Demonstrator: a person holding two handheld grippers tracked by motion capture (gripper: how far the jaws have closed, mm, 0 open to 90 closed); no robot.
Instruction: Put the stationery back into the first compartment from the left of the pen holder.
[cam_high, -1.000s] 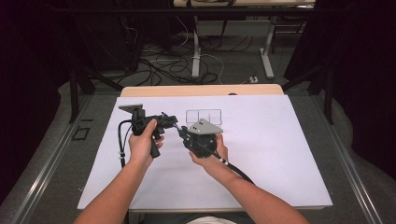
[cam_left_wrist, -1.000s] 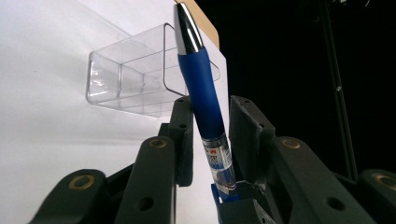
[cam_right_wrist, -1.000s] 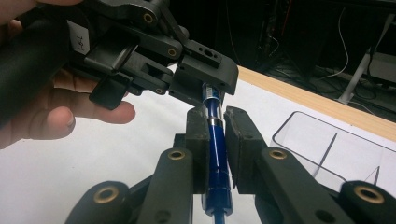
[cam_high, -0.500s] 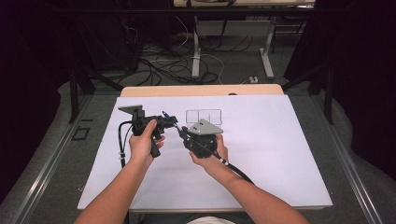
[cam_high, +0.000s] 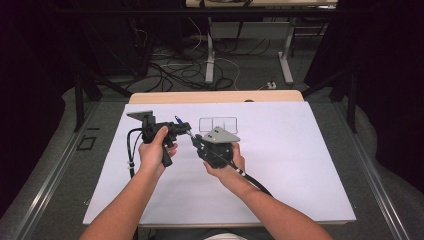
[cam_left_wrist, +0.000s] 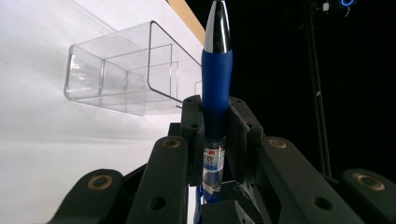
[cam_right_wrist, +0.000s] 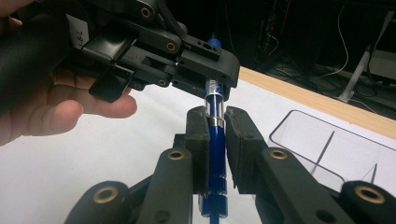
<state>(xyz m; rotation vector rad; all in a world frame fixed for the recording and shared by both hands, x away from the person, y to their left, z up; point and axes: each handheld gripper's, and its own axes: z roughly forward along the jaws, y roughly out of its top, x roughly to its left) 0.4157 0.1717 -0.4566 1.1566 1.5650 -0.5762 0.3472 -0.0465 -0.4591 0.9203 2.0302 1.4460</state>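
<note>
White paper sheet (cam_high: 280, 170) covers the table; dark floor with cables beyond. Both forearms reach in from the near edge and the hands meet left of centre, above the paper. Left gripper (cam_high: 186, 128) held in a fist, jaws pointing right; right gripper (cam_high: 196, 142) cradled from beneath, jaws pointing up-left toward the other. Blue pen (cam_left_wrist: 216, 84) spans the two, held above the sheet, just in front of the clear divided tray (cam_left_wrist: 126, 70). Left jaws have just been closing and are clamped on the pen's blue grip section; right jaws are clamped on its blue barrel. Long axis runs gripper to gripper; the silver tapered tip sticks out past the left jaws. Pen: blue rubbery grip, clear middle section with a printed label, silver nose.
</note>
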